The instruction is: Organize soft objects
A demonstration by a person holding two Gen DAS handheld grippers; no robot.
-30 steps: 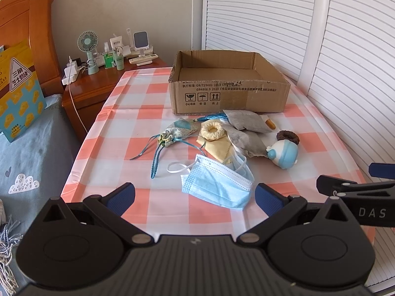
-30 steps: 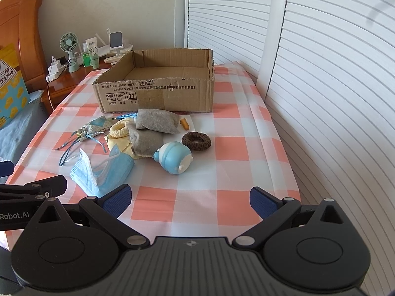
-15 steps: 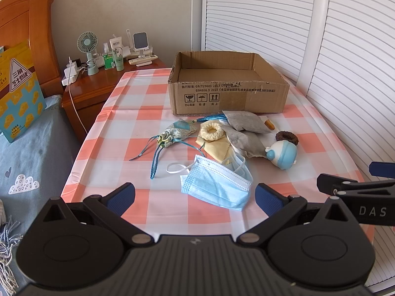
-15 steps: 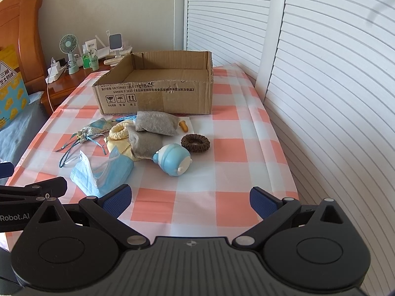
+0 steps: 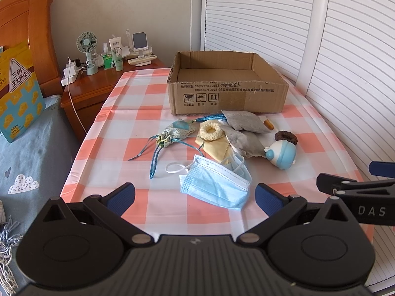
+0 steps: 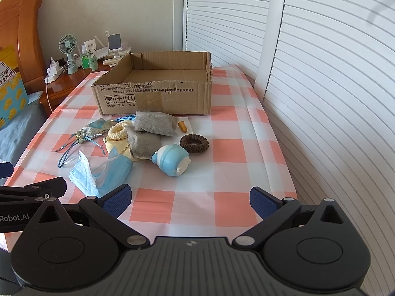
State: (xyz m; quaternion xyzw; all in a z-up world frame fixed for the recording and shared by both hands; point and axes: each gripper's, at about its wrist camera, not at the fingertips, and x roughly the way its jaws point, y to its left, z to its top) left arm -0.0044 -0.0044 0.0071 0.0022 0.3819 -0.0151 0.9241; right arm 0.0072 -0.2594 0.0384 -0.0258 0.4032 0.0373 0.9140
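While nothing sits in the cardboard box (image 5: 228, 83) yet, hovering with both grippers' fingers wide and empty; next, closing on the face mask (image 5: 217, 185) just before it.

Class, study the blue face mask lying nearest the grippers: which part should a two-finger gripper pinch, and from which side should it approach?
Pinch the face mask at its raised, folded near edge, coming from above and the near side with the open left gripper. The mask lies crumpled rather than flat, so that fold offers cloth to close on; the thin ear loop would likely slip.
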